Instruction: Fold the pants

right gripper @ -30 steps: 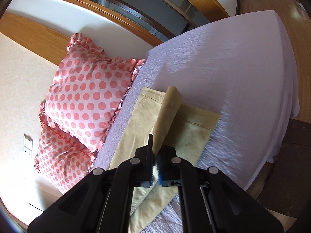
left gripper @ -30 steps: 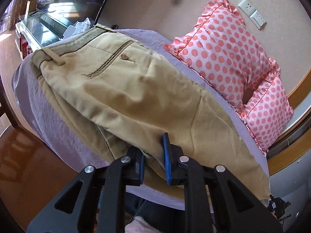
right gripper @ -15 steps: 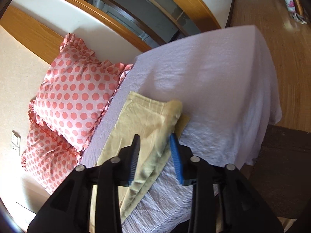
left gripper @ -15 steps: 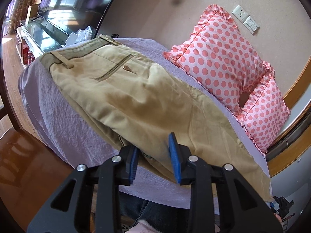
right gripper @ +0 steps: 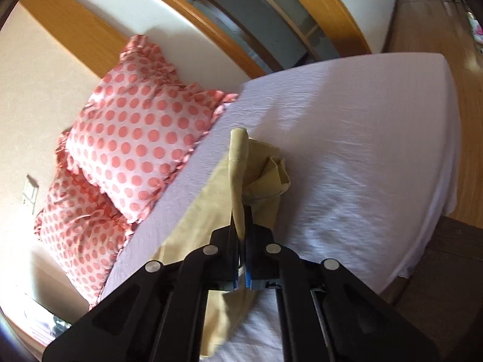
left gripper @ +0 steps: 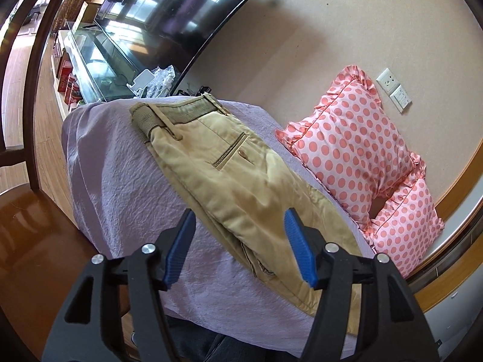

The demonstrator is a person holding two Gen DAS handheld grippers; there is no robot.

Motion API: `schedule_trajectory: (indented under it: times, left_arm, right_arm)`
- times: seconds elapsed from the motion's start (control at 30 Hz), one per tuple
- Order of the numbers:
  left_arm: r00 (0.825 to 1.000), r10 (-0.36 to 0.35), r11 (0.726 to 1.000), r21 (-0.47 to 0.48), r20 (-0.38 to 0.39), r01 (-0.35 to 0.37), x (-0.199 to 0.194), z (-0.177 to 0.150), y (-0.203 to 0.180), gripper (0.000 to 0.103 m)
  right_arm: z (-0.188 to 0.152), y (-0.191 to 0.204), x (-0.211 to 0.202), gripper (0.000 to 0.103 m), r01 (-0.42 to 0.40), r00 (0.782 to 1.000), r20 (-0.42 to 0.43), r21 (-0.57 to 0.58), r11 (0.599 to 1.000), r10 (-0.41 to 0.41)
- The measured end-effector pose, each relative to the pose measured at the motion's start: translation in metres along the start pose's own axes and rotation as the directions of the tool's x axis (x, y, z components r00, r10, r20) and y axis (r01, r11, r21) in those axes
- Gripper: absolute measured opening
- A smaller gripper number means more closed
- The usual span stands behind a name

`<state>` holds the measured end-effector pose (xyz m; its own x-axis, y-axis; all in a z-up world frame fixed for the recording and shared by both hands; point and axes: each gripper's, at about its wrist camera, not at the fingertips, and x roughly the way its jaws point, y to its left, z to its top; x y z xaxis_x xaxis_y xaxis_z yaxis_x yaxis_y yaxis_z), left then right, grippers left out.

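The left tool [left gripper: 240,246] is hanging released above the khaki pants [left gripper: 241,187] lying on the bed [left gripper: 120,187]; the right tool [right gripper: 240,259] is clenching their bunched cuff end.

Right gripper [right gripper: 241,259] fingers [right gripper: 231,241] clamping pants [right gripper: 238,175] hem

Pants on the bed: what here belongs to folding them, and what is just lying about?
Job:
khaki pants
bed sheet
left gripper, open
right gripper, shut on pant cuff

Lying about:
polka-dot pillows
television
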<state>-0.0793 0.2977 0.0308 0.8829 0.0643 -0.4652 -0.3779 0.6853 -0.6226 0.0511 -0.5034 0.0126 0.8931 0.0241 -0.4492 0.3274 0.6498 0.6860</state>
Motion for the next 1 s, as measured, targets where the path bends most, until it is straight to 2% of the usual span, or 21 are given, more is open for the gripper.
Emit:
schedule_trajectory:
  times: [0.07, 0.1, 0.17, 0.23, 0.3, 0.33, 0.37, 0.4, 0.43, 0.5, 0.53, 0.57, 0.6, 0.63, 0.67, 0.73, 1.0]
  left_arm:
    - [1.000, 0.005, 1.000, -0.020, 0.008, -0.004, 0.000, 0.000, 0.003, 0.065]
    - [1.000, 0.009, 0.999, -0.031, 0.009, -0.009, 0.000, -0.001, 0.005, 0.068]
    - [1.000, 0.005, 0.999, -0.053, 0.004, -0.004, 0.002, -0.002, 0.009, 0.069]
    - [1.000, -0.008, 0.998, -0.069, 0.002, 0.008, 0.002, -0.004, 0.010, 0.070]
    - [1.000, -0.027, 0.997, -0.071, -0.008, 0.027, 0.004, -0.005, 0.010, 0.070]
    - [0.999, -0.040, 0.997, -0.072, -0.013, 0.039, 0.005, -0.004, 0.010, 0.070]
    - [0.998, -0.055, 0.996, -0.076, -0.016, 0.054, 0.006, -0.004, 0.010, 0.070]
    - [0.998, -0.068, 0.995, -0.081, -0.018, 0.066, 0.006, -0.003, 0.011, 0.072]
    - [0.997, -0.075, 0.994, -0.084, -0.022, 0.073, 0.008, -0.003, 0.012, 0.074]
    - [0.997, -0.075, 0.993, -0.089, -0.037, 0.071, 0.011, -0.001, 0.013, 0.075]
    - [0.996, -0.075, 0.993, -0.092, -0.042, 0.071, 0.012, -0.001, 0.014, 0.075]
    - [0.996, -0.072, 0.993, -0.093, -0.045, 0.068, 0.014, -0.001, 0.015, 0.075]
    - [0.996, -0.069, 0.994, -0.094, -0.049, 0.065, 0.016, 0.000, 0.015, 0.075]
    - [0.996, -0.069, 0.993, -0.096, -0.052, 0.063, 0.018, 0.001, 0.015, 0.076]
    - [0.996, -0.068, 0.993, -0.099, -0.055, 0.062, 0.020, 0.001, 0.016, 0.076]
    - [0.996, -0.069, 0.992, -0.107, -0.063, 0.062, 0.024, 0.001, 0.016, 0.076]
    - [0.992, -0.031, 0.994, -0.111, -0.123, 0.017, 0.045, 0.007, 0.006, 0.076]
  right_arm:
    - [-0.007, 0.048, 0.001, 0.003, -0.094, 0.996, -0.007, -0.112, 0.989, 0.093]
    - [-0.015, 0.077, 0.004, 0.003, -0.163, 0.987, -0.036, -0.162, 0.973, 0.159]
    - [-0.040, 0.133, 0.012, 0.003, -0.305, 0.951, -0.128, -0.241, 0.921, 0.282]
    - [-0.078, 0.191, 0.020, 0.003, -0.448, 0.889, -0.250, -0.307, 0.840, 0.383]
    - [-0.128, 0.241, 0.028, 0.003, -0.578, 0.804, -0.403, -0.350, 0.738, 0.438]
    - [-0.159, 0.263, 0.032, 0.003, -0.634, 0.753, -0.492, -0.367, 0.680, 0.436]
    - [-0.189, 0.280, 0.035, 0.003, -0.672, 0.713, -0.568, -0.390, 0.629, 0.410]
    - [-0.221, 0.292, 0.038, 0.003, -0.700, 0.681, -0.637, -0.423, 0.575, 0.361]
    - [-0.250, 0.300, 0.040, 0.003, -0.715, 0.660, -0.690, -0.458, 0.528, 0.296]
    - [-0.293, 0.306, 0.041, 0.004, -0.727, 0.636, -0.753, -0.511, 0.458, 0.169]
    - [-0.306, 0.306, 0.038, 0.015, -0.728, 0.632, -0.764, -0.531, 0.433, 0.126]
    - [-0.311, 0.306, 0.033, 0.027, -0.725, 0.644, -0.755, -0.552, 0.412, 0.121]
    - [-0.310, 0.306, 0.026, 0.039, -0.731, 0.647, -0.750, -0.558, 0.393, 0.138]
    - [-0.309, 0.306, 0.022, 0.071, -0.736, 0.645, -0.750, -0.556, 0.386, 0.149]
    - [-0.307, 0.306, 0.019, 0.085, -0.737, 0.647, -0.746, -0.558, 0.381, 0.157]
    - [-0.308, 0.305, 0.020, 0.085, -0.745, 0.636, -0.757, -0.551, 0.377, 0.150]
    - [-0.308, 0.298, 0.028, 0.085, -0.764, 0.598, -0.777, -0.477, 0.434, 0.198]
